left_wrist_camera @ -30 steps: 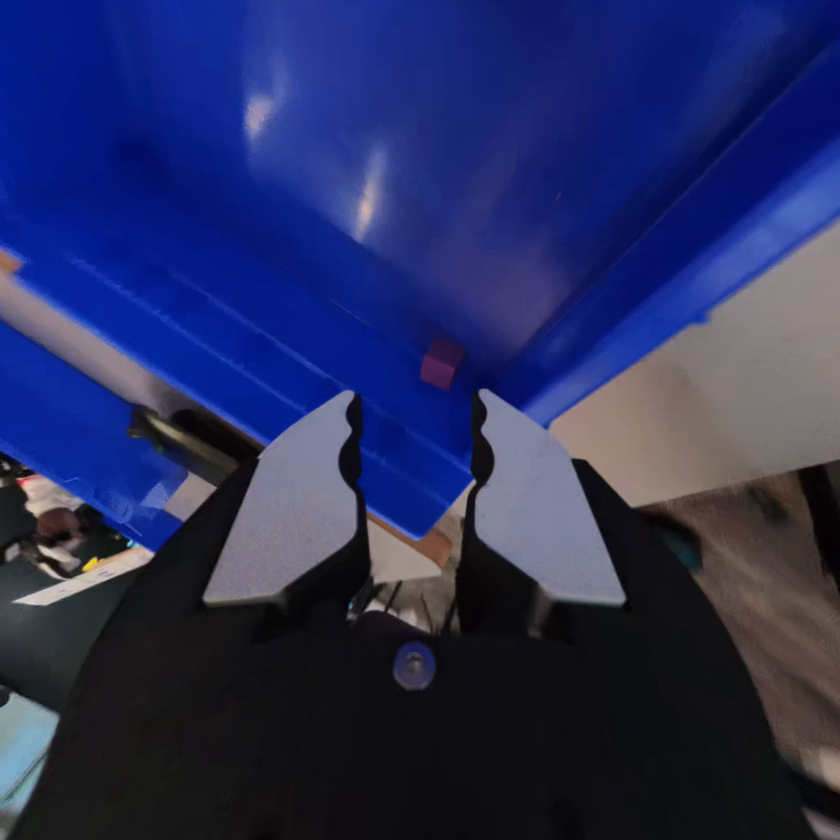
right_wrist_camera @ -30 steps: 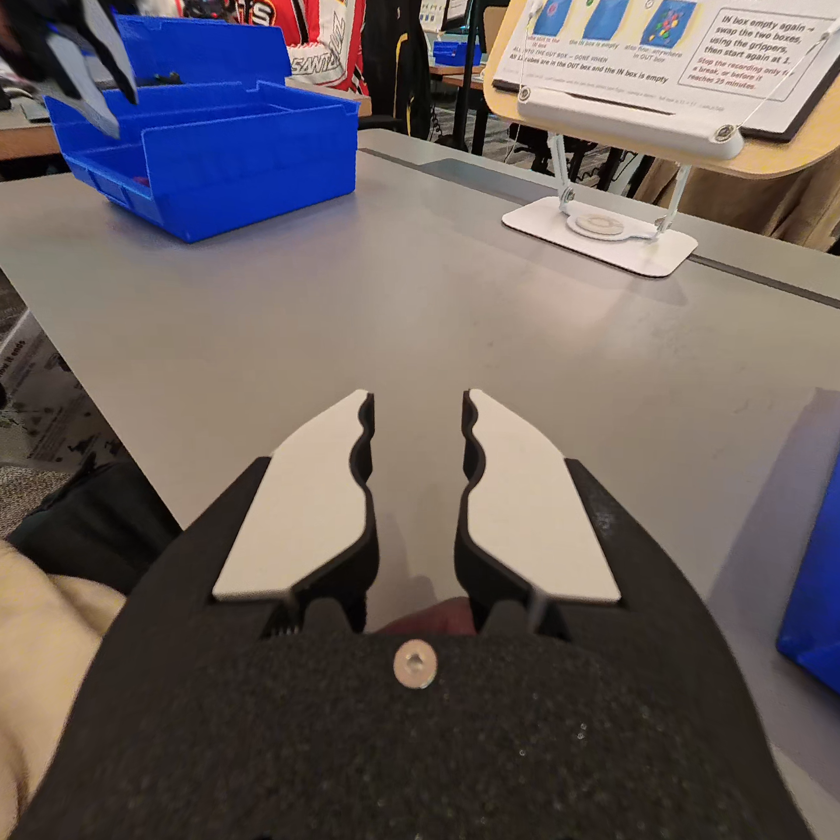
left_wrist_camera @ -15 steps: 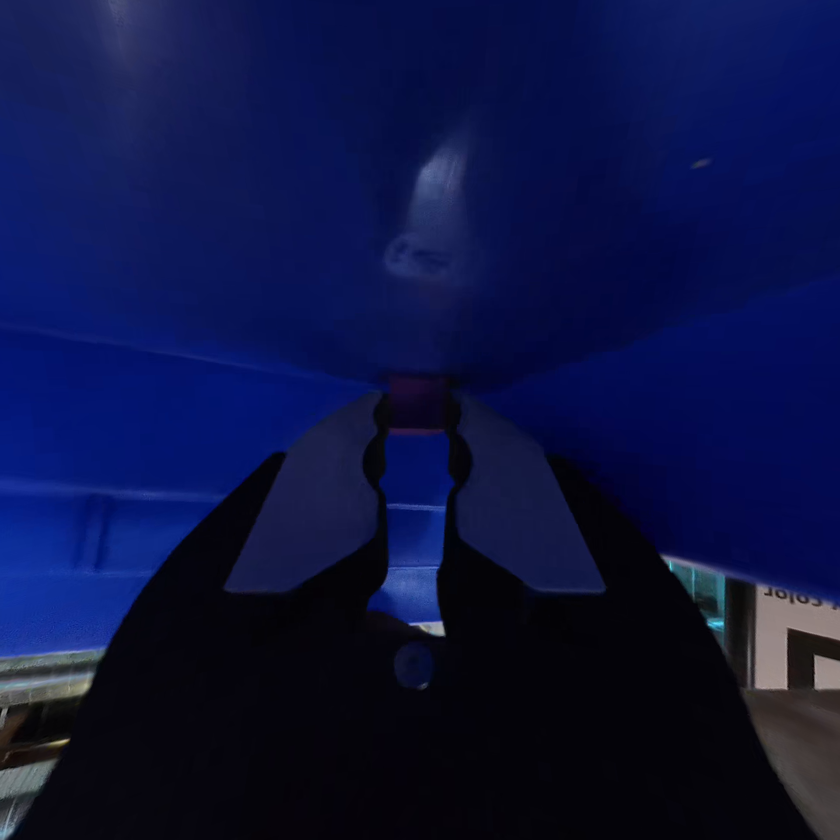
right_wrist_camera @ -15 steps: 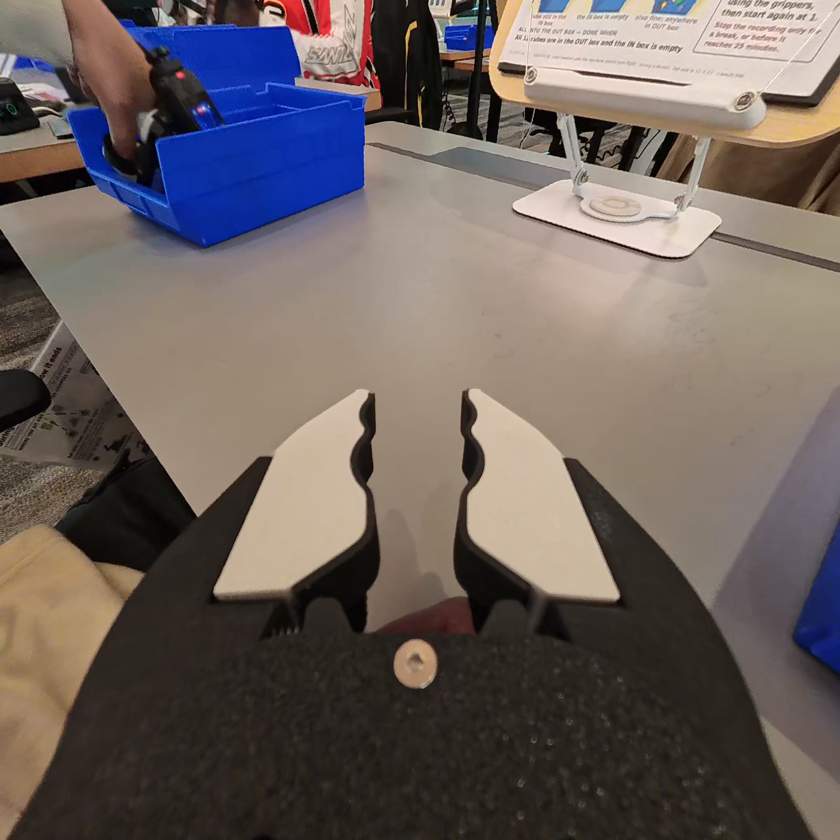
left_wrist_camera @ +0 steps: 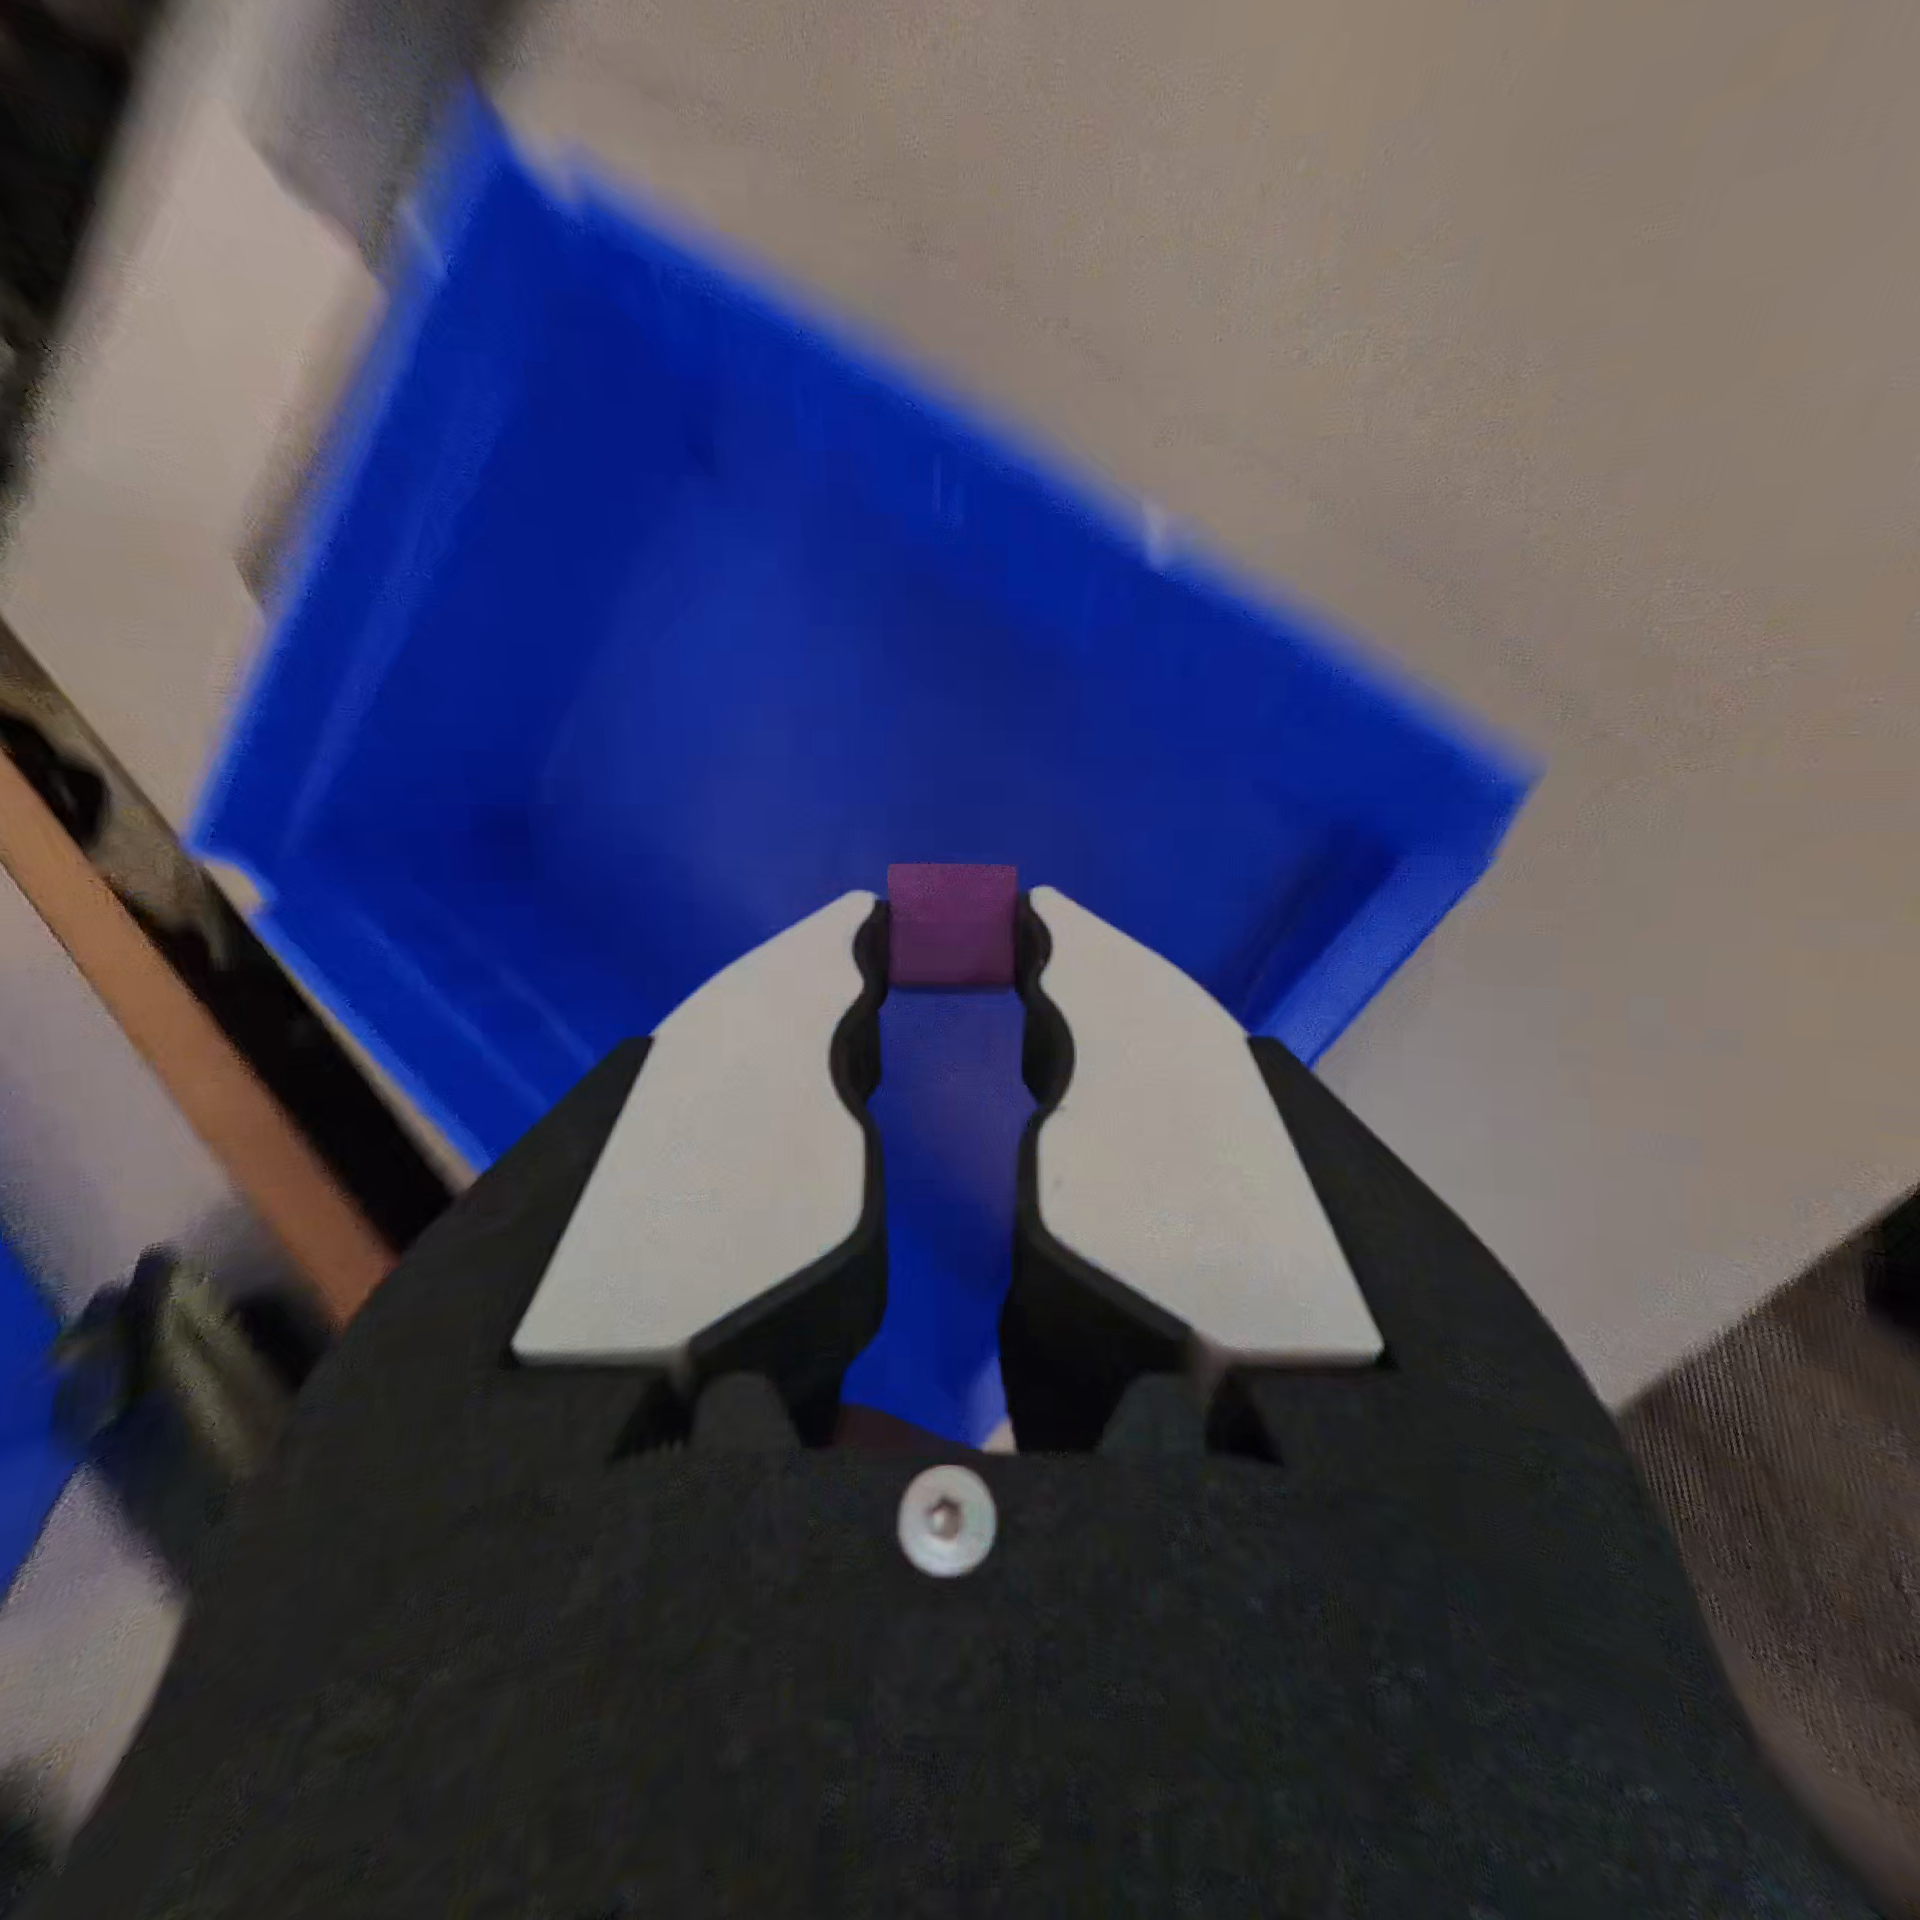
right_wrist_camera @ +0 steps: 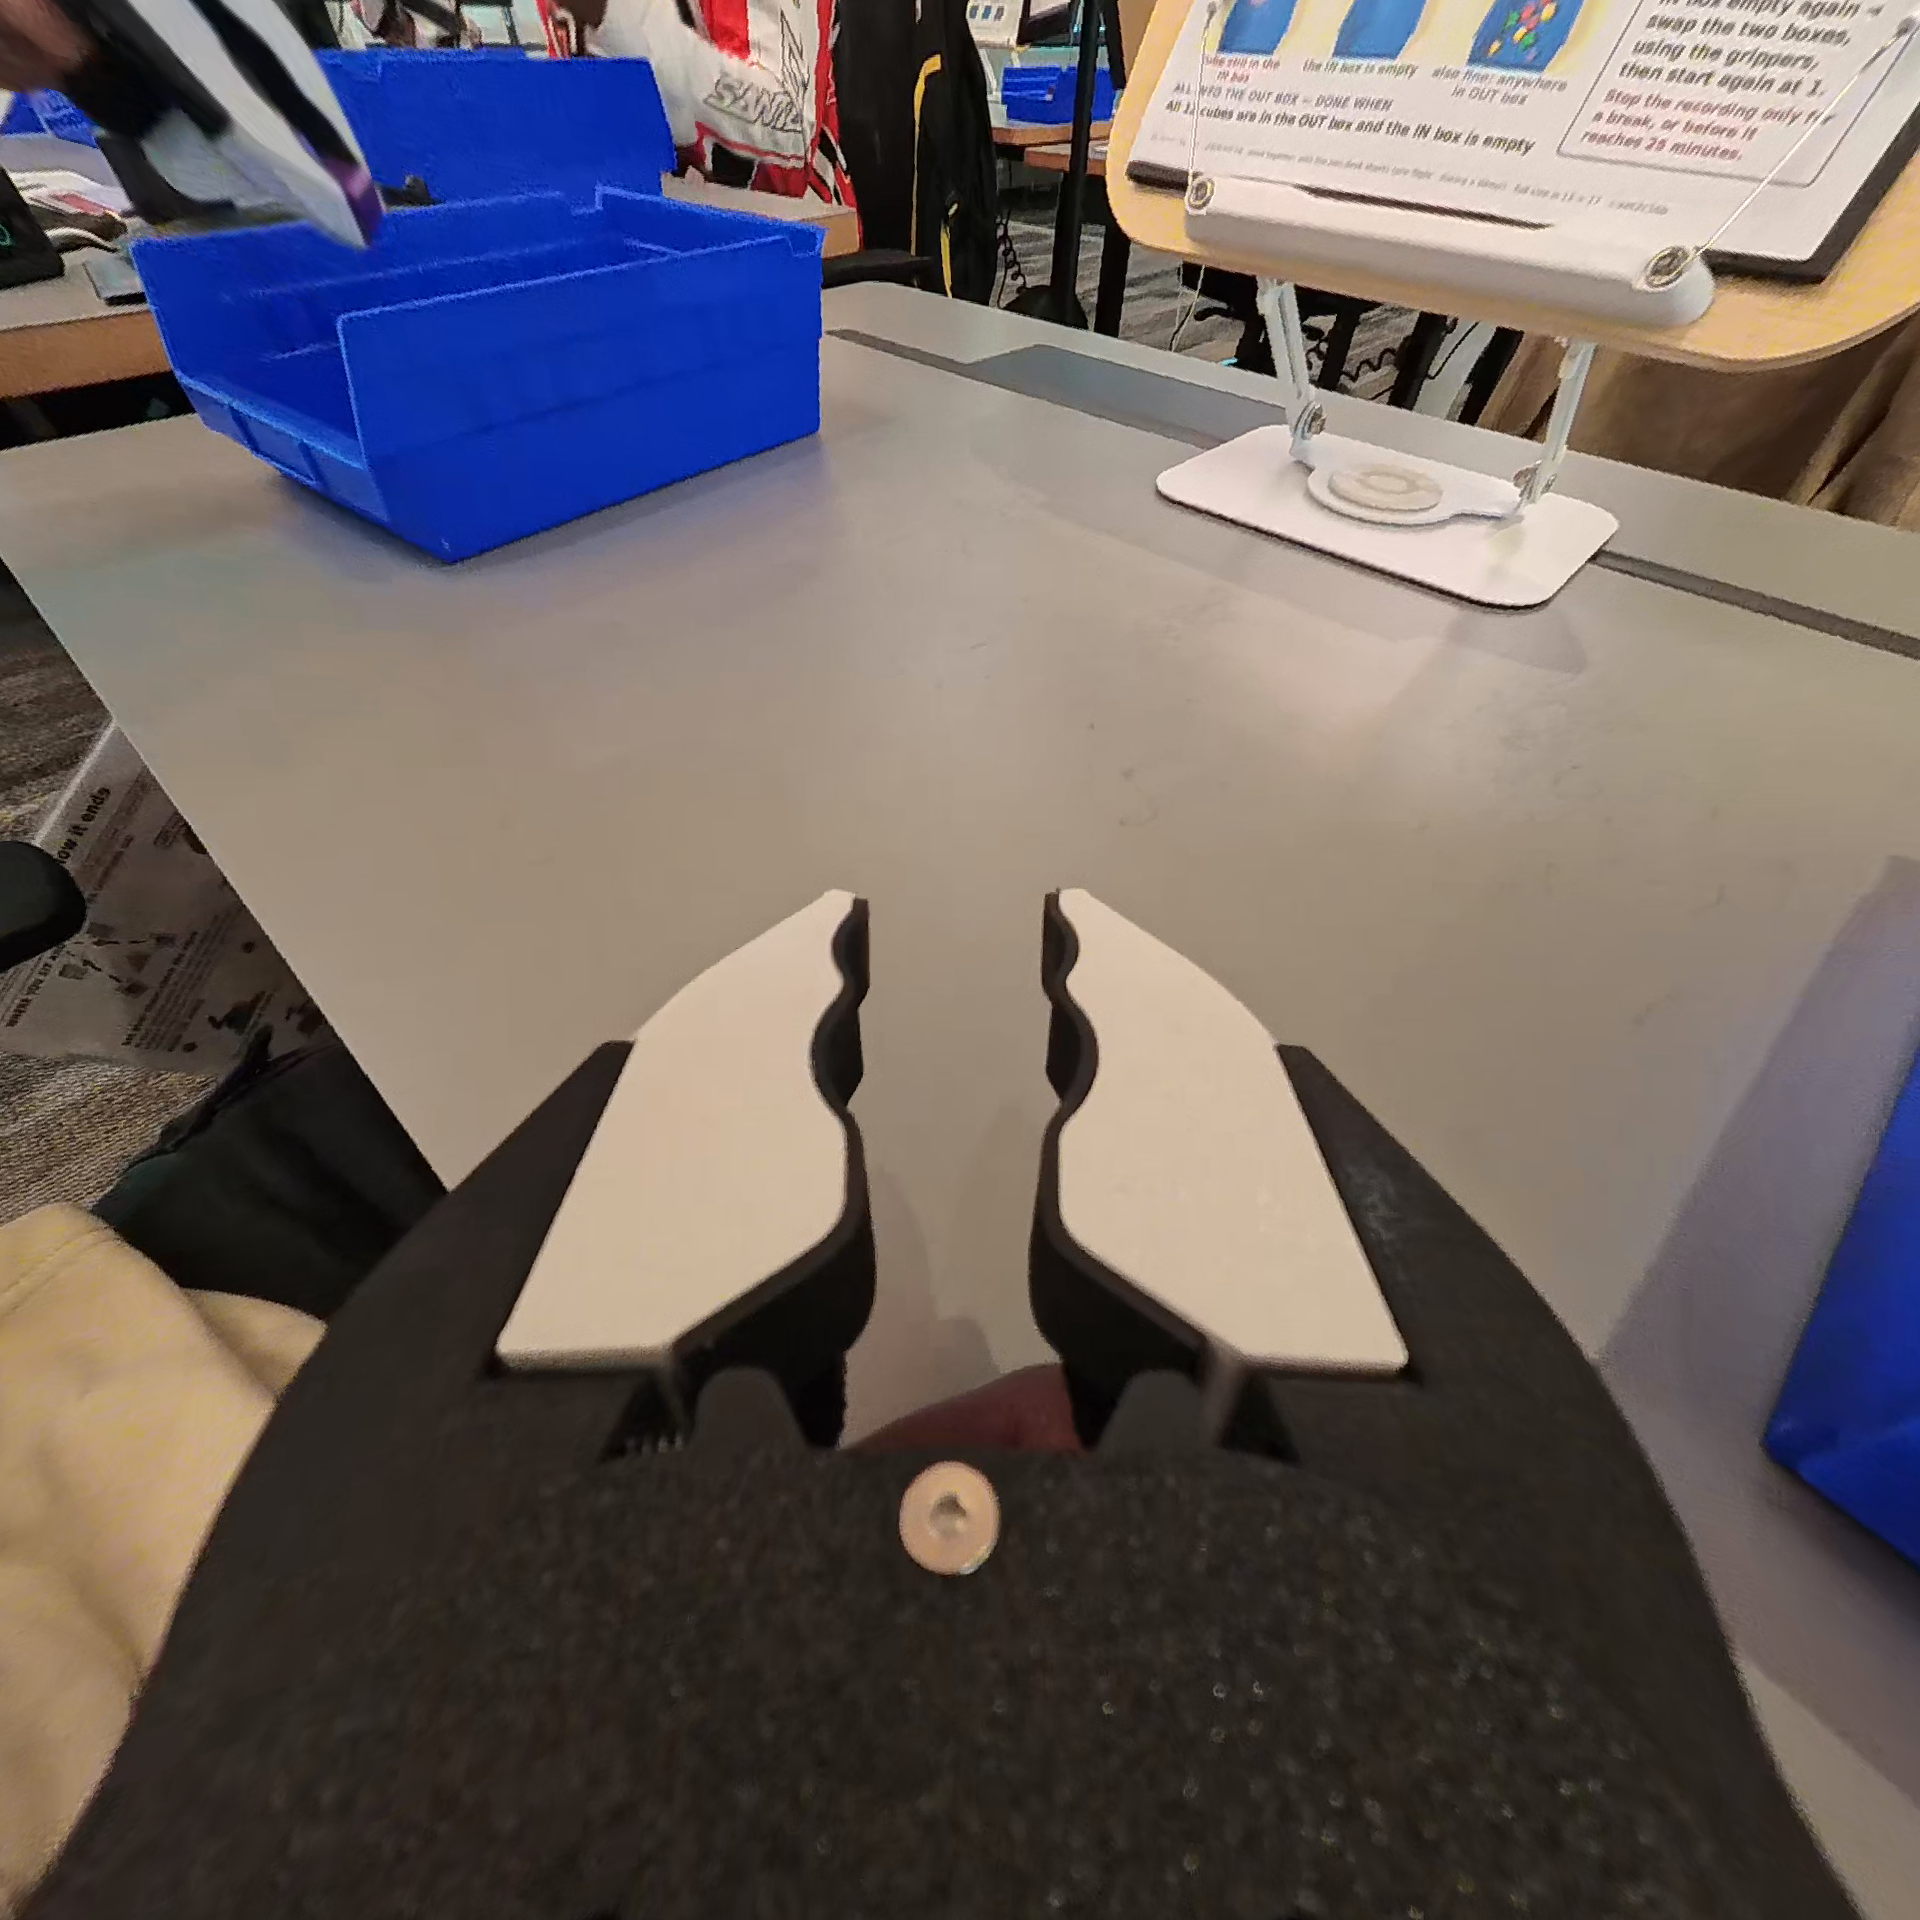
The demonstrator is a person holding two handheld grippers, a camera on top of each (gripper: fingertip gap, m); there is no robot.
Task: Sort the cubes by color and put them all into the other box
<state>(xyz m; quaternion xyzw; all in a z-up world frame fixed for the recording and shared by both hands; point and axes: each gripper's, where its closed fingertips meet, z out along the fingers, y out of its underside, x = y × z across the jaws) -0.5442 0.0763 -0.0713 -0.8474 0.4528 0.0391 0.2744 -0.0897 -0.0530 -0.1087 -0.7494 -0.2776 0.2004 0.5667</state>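
A: What has changed over the last second?

B: A second ago the left gripper (left_wrist_camera: 951, 909) was above the blue box (left_wrist_camera: 727, 665) with the purple cube (left_wrist_camera: 951, 925) lying loose in a corner. Half a second ago it was down inside, tips on either side of the cube. Now it has lifted clear, and the cube comes up with it, above the box's interior.

A: So the pick succeeded?

B: It looks that way. No other cube shows in the box in this blurred view, so this may be the last one to carry over to the other box (right_wrist_camera: 1860, 1351), whose corner shows at the right edge of the right wrist view.

A: How is the grip?

B: The left gripper's jaws are nearly closed, pinching the cube by two opposite faces right at the tips. That is a shallow hold, so a jolt might shake it loose.

A: And the right gripper (right_wrist_camera: 954, 909)?

B: Parted a moderate way, empty, hovering over the grey worktop (right_wrist_camera: 935, 675), touching nothing.
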